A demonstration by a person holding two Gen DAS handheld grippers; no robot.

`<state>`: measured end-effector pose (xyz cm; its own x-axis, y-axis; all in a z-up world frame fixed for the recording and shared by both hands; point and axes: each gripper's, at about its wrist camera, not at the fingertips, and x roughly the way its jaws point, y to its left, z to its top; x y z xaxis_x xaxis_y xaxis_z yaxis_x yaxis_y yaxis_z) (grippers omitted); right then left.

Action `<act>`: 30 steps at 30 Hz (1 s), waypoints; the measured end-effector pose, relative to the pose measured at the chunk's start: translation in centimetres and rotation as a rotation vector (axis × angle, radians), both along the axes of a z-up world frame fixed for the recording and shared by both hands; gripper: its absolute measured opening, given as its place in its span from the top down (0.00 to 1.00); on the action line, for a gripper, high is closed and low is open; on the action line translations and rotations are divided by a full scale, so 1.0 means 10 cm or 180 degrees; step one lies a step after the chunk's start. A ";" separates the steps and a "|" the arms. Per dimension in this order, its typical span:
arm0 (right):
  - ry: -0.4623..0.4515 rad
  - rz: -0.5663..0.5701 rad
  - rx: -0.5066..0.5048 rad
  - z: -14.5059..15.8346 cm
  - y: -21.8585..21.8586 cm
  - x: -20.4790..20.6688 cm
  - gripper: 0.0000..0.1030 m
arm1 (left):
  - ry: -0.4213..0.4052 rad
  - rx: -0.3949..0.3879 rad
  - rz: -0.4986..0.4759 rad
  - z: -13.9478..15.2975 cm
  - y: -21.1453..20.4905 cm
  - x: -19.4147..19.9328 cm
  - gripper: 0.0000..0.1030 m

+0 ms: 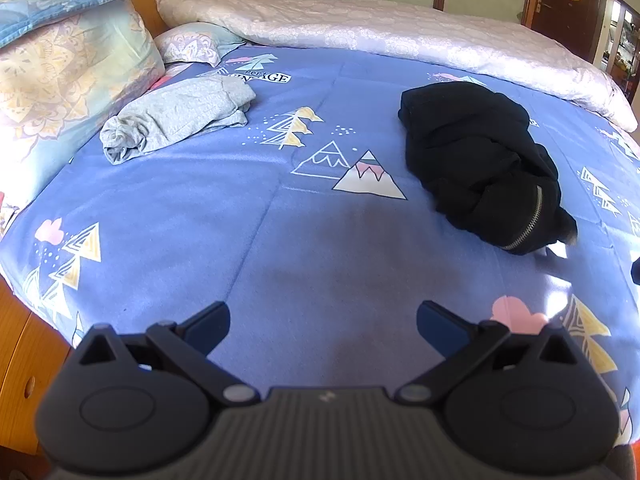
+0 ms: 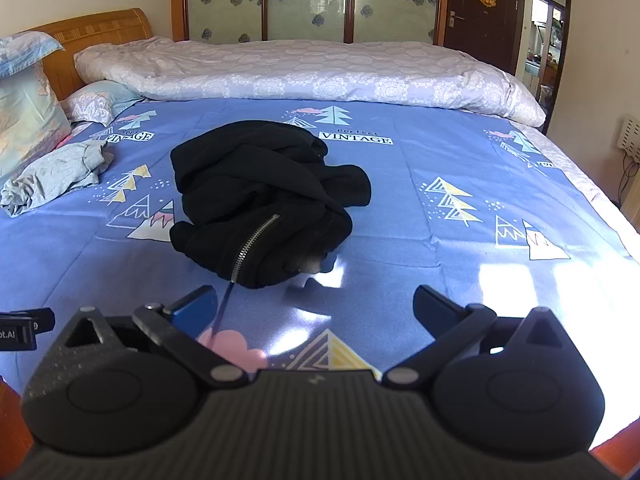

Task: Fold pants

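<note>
Crumpled black pants (image 1: 480, 160) with a silver zipper lie in a heap on the blue patterned bedsheet (image 1: 260, 240), right of centre in the left wrist view. In the right wrist view the black pants (image 2: 256, 196) sit just ahead and left of centre. My left gripper (image 1: 323, 326) hovers open above bare sheet, well short and left of the heap. My right gripper (image 2: 314, 308) is open too, with its left finger close to the zipper end of the pants and nothing between the fingers.
A bunched grey garment (image 1: 176, 116) lies at the far left near floral pillows (image 1: 68, 64). A rolled pale quilt (image 2: 304, 72) runs along the far side. The wooden bed frame (image 1: 24, 364) shows at the near left. Wardrobe doors and a dark door stand behind.
</note>
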<state>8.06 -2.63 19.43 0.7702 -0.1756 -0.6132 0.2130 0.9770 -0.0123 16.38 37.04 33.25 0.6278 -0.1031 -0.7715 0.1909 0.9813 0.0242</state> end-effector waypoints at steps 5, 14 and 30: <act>0.0001 -0.0004 0.0000 0.00 0.00 0.00 0.00 | 0.0031 -0.0019 0.0139 -0.77 -0.63 -0.23 0.00; 0.0002 -0.0005 0.0007 -0.01 -0.01 -0.01 0.00 | 0.0098 -0.0065 0.0341 -1.55 -1.50 -0.07 0.00; 0.0060 0.0006 0.0043 -0.05 0.03 -0.01 0.00 | 0.0122 -0.0208 0.0188 -1.52 -1.94 -0.44 0.00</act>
